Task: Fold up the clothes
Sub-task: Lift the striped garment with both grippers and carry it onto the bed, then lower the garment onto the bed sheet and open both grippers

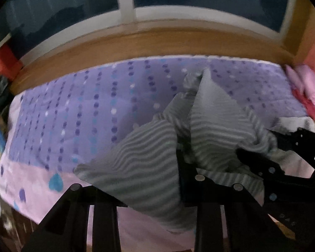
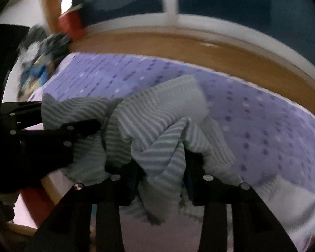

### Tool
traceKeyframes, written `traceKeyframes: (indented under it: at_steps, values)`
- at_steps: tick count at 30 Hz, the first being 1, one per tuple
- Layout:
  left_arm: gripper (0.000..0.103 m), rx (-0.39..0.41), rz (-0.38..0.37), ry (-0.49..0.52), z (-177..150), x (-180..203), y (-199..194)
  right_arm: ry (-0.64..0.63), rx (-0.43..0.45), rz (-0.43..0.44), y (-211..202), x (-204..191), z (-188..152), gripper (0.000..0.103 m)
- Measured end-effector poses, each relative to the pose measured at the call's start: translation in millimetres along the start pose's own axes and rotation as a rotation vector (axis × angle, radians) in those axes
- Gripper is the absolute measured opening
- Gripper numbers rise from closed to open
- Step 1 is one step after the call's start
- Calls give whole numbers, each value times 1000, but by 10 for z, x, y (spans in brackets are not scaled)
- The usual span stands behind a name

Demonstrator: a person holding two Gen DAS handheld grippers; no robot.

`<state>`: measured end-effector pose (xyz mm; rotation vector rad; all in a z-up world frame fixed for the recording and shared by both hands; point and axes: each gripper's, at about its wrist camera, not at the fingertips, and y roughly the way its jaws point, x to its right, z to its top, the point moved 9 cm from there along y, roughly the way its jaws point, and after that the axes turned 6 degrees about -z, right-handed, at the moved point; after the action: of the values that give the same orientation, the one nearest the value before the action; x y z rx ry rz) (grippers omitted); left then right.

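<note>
A grey-and-white striped knit garment [image 1: 140, 153] is lying bunched on the purple dotted bedspread [image 1: 73, 109], near its front edge. Both claws are reaching into it: the left gripper [image 1: 136, 180] and right gripper [image 2: 163, 168] are each straddling cloth, jaws part-open, seemingly seeking edges to spread.

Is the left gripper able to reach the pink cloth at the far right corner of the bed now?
Probably not directly: the right gripper and the bunched striped garment lie between the left gripper and the pink cloth.
</note>
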<state>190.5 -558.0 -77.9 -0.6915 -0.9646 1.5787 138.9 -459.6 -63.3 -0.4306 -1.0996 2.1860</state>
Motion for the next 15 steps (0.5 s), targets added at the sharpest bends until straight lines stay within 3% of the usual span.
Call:
traceKeyframes:
  at_steps: [6,9,15]
  values:
    - [32,52,-150,144,12,1,-317,120,58,-224,-428,314,-225,57]
    - [32,43,-163,196,-102,28,-359,186,28,-322,-574,587,-485,60]
    - [32,70,-197,197,-175,72,-495,231,-32,-399,-622,996,-901,61]
